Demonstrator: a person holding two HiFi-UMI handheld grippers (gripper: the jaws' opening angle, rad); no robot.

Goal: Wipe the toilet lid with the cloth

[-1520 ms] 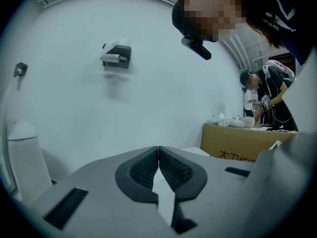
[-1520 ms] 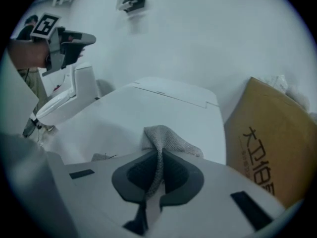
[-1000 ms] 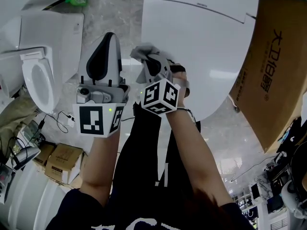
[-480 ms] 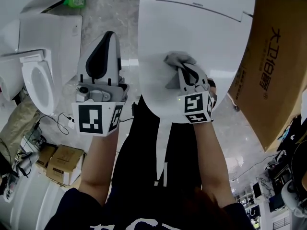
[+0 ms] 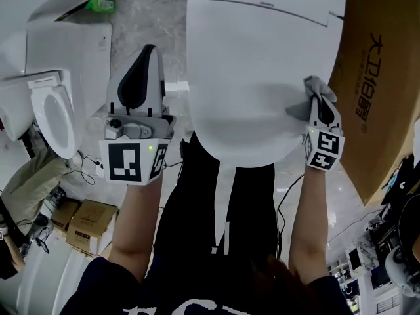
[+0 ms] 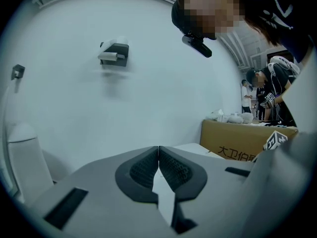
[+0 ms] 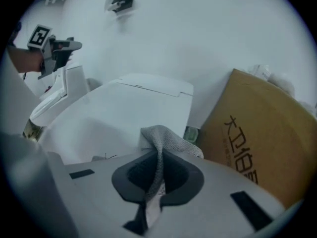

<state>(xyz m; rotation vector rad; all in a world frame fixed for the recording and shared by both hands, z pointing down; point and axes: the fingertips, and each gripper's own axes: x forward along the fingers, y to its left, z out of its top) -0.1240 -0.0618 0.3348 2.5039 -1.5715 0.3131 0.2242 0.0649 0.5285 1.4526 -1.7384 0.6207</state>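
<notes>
Right gripper view: we see the right gripper (image 7: pixel 158 162) w/ jaws closed tight on the grey cloth (image 7: pixel 168 138), which sticks up betw. them. In head view the cloth is at the right edge of the white toilet lid (image 5: pixel 256 64), near the cardboard box (image 5: pixel 377 77). The left gripper (image 6: pixel 158 155) has its jaws pressed together w/ nothing betw. them, and is held left of the lid.

Toilet lid (image 5: pixel 262 64) rear cut by top edge; cloth (image 5: pixel 314 84) partly hidden inside right hand-held gripper (image 5: pixel 319 102); cardboard box (image 5: pixel 374 77) cropped right.
</notes>
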